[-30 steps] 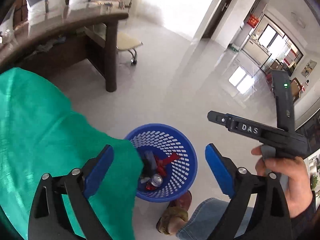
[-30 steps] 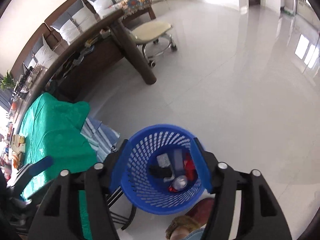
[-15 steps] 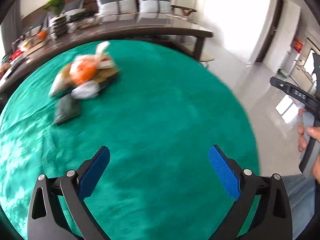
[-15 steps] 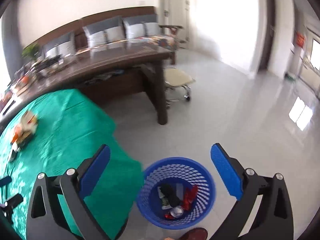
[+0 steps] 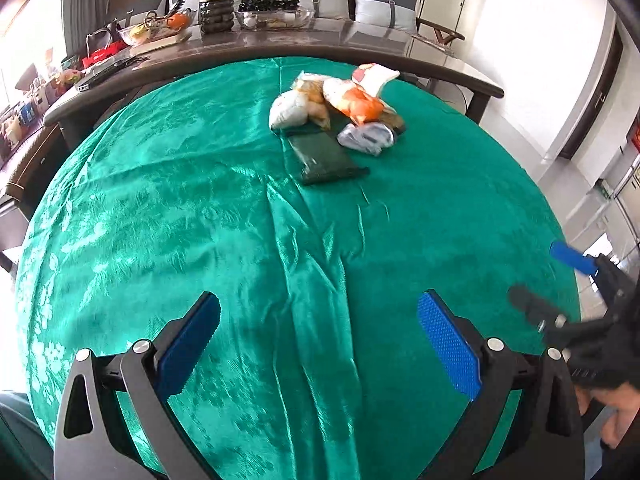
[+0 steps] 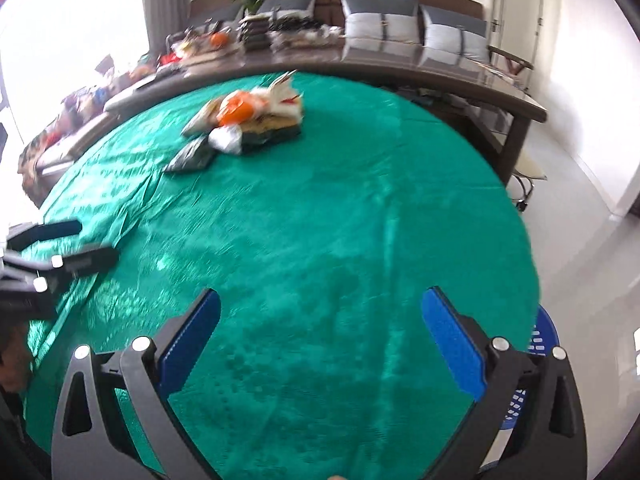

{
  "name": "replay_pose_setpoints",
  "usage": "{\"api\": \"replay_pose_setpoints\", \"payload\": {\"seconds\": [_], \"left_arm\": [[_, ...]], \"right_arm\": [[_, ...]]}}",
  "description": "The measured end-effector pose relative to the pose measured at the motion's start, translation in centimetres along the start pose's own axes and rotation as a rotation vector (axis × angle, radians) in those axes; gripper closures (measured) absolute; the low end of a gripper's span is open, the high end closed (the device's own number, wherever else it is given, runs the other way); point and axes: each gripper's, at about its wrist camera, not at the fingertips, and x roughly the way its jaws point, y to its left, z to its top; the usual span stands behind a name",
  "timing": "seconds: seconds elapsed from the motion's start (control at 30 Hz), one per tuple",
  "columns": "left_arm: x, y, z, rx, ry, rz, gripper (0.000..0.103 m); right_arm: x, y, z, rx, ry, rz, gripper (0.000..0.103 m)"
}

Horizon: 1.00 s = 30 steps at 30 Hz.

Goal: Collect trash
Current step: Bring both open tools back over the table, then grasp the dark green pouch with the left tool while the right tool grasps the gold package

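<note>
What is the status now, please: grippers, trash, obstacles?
Left gripper open, empty. Right gripper open, empty. Trash pile on green tablecloth, untouched. Nothing in the way.

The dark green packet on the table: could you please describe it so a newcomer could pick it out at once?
Find the round table under the green cloth, then the small heap of wrappers on its far side. The dark green packet lies flat at the near edge of that heap, the only dark, flat, rectangular piece among pale and orange crumpled ones.

Bright room, glossy pale floor [image 6: 592, 240].
</note>
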Motion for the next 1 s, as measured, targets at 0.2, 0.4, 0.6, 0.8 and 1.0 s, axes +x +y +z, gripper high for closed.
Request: {"api": "replay_pose_setpoints", "payload": {"seconds": [0.2,0.4,0.6,0.8,1.0], "left_arm": [[2.1,-0.2,5.3,0.045,-0.004,-0.021,0.005],[7.4,-1.5,9.8,0.072,0.078,0.005,0.005],[9.4,-1.7,10.3,0.091,0.100,0.048,0.009],[8.6,-0.2,9.5,0.089,0.084,0.021,0.060],[4.8,2.1,6.6,0.080,0.054,0.004,0.063]], "right_arm": [[0.6,0.2,-0.5,-0.007,0.034,0.007,0.005],[0.7,0.6,-0.8,-0.006,0.047,0.008,0.005],[0.8,0.7,-0.9,-0.005,0.056,0.010,0.005],[0.9,0.7,-0.9,0.003,0.061,0.013,0.005],[0.8,0.3,-1.0,0.026,0.057,0.022,0.005]]}}
